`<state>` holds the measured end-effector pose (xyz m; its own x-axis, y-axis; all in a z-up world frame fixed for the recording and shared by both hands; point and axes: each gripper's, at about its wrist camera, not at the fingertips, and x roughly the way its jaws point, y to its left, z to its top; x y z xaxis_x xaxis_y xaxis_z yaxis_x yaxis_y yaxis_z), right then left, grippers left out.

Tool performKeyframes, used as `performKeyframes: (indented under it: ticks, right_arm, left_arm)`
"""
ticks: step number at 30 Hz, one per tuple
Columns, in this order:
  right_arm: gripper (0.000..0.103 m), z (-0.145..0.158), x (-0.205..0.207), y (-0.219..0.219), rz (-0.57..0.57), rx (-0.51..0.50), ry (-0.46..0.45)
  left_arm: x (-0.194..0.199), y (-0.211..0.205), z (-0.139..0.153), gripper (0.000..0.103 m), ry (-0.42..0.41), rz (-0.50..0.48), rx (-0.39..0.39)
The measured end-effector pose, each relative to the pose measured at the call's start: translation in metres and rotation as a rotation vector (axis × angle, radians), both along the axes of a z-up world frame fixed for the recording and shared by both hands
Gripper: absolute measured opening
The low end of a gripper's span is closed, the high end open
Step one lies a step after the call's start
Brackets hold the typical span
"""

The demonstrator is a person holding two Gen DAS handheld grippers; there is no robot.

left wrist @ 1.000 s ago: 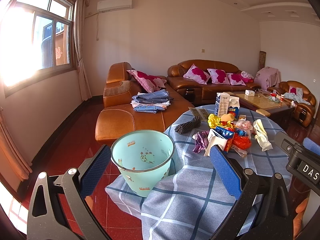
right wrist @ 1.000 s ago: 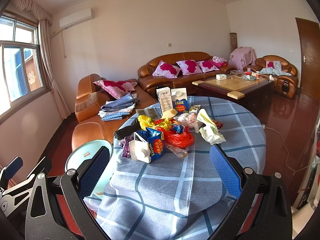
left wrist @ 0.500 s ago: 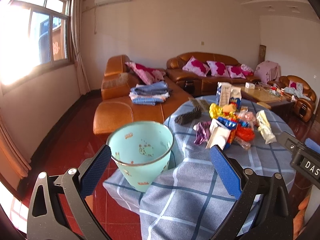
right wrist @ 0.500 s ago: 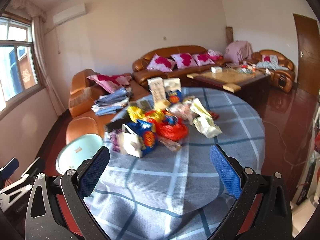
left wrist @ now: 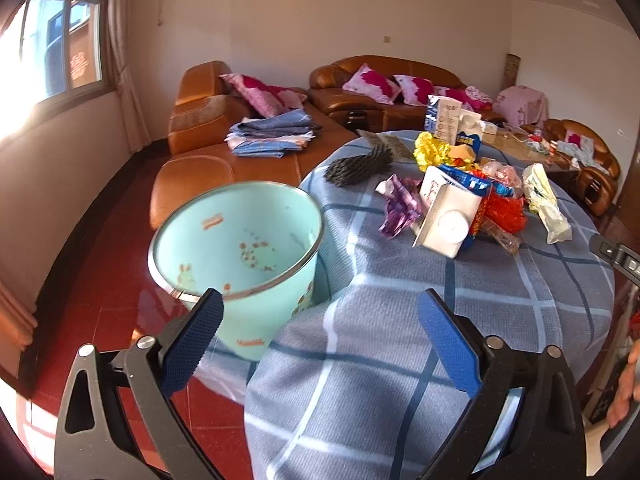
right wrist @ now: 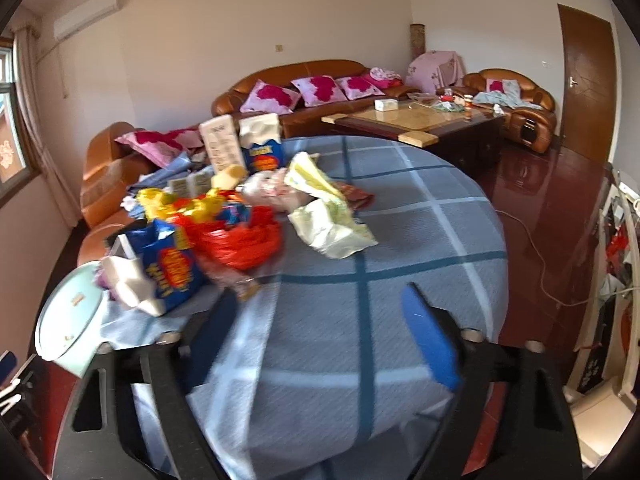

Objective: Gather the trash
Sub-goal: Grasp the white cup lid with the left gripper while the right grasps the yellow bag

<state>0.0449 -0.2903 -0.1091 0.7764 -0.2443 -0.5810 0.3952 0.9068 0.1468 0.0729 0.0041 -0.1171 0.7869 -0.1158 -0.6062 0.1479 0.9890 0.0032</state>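
Left wrist view: the left gripper (left wrist: 318, 344) has nothing between its blue ribbed pads, and its jaws are closing a little from wide. It hangs over the near edge of the round table under a blue checked cloth (left wrist: 400, 380). The pale green plastic waste bin with a metal rim (left wrist: 236, 256) stands just beyond the left pad, on the floor against the cloth's edge, mouth up and apparently empty. The heap of trash lies ahead and to the right, well apart from the pads: a white carton lying on its side (left wrist: 446, 220) nearest, a crumpled purple wrapper (left wrist: 400, 208) beside it, red plastic netting (left wrist: 506, 212) behind, and a pale yellow-green plastic bag (left wrist: 546, 200) stretched away from the camera. Right wrist view, blurred by motion: the right gripper (right wrist: 316, 340) is likewise empty, its jaws closing over bare cloth. From here the heap sits ahead and to the left; the blue snack bag with a red and yellow label (right wrist: 172, 264) and the carton (right wrist: 132, 284) are nearest its left pad, with the yellow-green bag (right wrist: 332, 216) dead ahead, long axis slanting left to right. The bin (right wrist: 70, 320) shows at the far left. I judge the right gripper nearer the trash, the left nearer the bin.
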Motion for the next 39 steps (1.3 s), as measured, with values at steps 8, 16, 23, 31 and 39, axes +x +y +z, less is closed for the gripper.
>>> performKeyframes:
  ticks: [8,16,23,31,39]
  right_arm:
    - [0.077,-0.001,0.035,-0.025,-0.004,-0.009,0.023]
    - [0.077,-0.004,0.056,-0.048,-0.009,0.010,0.062]
    - [0.077,-0.006,0.099,-0.060,0.024,-0.005,0.105]
    - [0.067,-0.035,0.134,-0.075,0.073,0.078,0.213]
    - [0.028,-0.035,0.123,-0.067,0.121,0.107,0.175]
  left_arm:
    - [0.037,-0.044,0.014,0.085,-0.028,-0.123,-0.065]
    - [0.072,-0.100,0.013,0.086,-0.015,-0.242,-0.072]
    - [0.093,-0.124,0.004,0.086,0.028,-0.298,-0.110]
    - [0.108,-0.129,-0.011,0.054,0.083,-0.310,-0.105]
    - [0.106,-0.132,-0.009,0.050,0.086,-0.354,-0.105]
